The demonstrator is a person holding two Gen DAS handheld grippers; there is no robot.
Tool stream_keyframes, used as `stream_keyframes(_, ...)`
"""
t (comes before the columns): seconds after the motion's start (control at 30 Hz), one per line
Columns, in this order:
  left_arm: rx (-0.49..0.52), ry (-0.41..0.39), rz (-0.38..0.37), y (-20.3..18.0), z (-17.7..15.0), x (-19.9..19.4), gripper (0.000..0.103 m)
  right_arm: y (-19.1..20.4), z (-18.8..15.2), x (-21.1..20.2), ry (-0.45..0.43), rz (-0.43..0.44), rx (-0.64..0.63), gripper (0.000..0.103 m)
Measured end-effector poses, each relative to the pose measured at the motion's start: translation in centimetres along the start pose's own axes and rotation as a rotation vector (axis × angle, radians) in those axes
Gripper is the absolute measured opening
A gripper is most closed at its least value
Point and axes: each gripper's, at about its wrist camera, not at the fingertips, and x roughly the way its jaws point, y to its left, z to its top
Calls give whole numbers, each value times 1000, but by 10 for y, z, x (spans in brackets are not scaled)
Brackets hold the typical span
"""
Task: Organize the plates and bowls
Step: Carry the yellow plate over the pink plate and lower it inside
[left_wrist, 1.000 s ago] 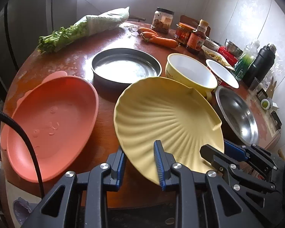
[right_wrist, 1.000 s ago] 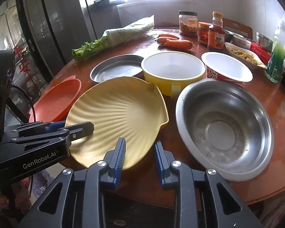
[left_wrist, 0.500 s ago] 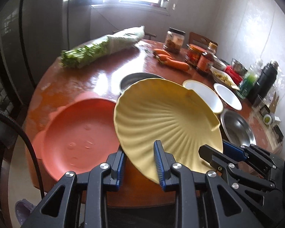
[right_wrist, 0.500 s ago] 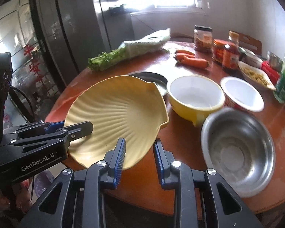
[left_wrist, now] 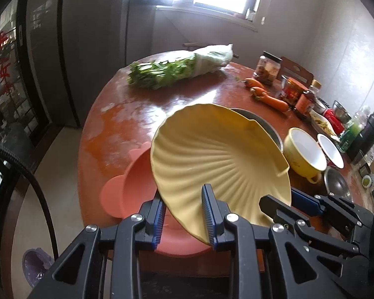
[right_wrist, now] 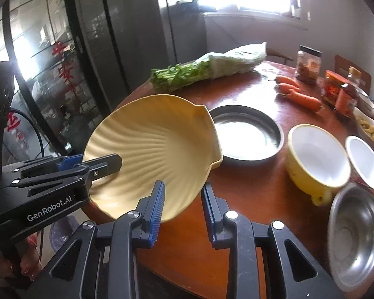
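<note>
Left gripper (right_wrist: 101,160): clamped on the near-left rim of the yellow shell plate (right_wrist: 152,149).
Right gripper (left_wrist: 284,200): pinching the same plate's rim on the near-right side.
Yellow shell plate: held tilted in the air between both grippers, above the pink plate (left_wrist: 137,186).
Pink plate: flat at the table's (left_wrist: 127,114) near-left edge.
Steel plate (right_wrist: 246,132): right of the shell plate, mid-table.
Yellow bowl (right_wrist: 316,157): further right, with a steel bowl (right_wrist: 354,234) nearer.

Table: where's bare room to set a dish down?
Bare wood lies between the greens, the carrots and the steel pan, and left of the pink plate. The right side, from the yellow bowl to the bottles, is crowded.
</note>
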Motion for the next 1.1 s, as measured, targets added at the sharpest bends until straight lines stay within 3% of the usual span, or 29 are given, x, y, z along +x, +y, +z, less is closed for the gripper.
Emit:
stream_keyframes(0.67,-45,42,37,25,-6,11,29,25,23,56,66,15,-108,31)
stream_keyframes(1.1,-30,60,28,20,-11,13,29,28,28,70,64,-36,-166,32)
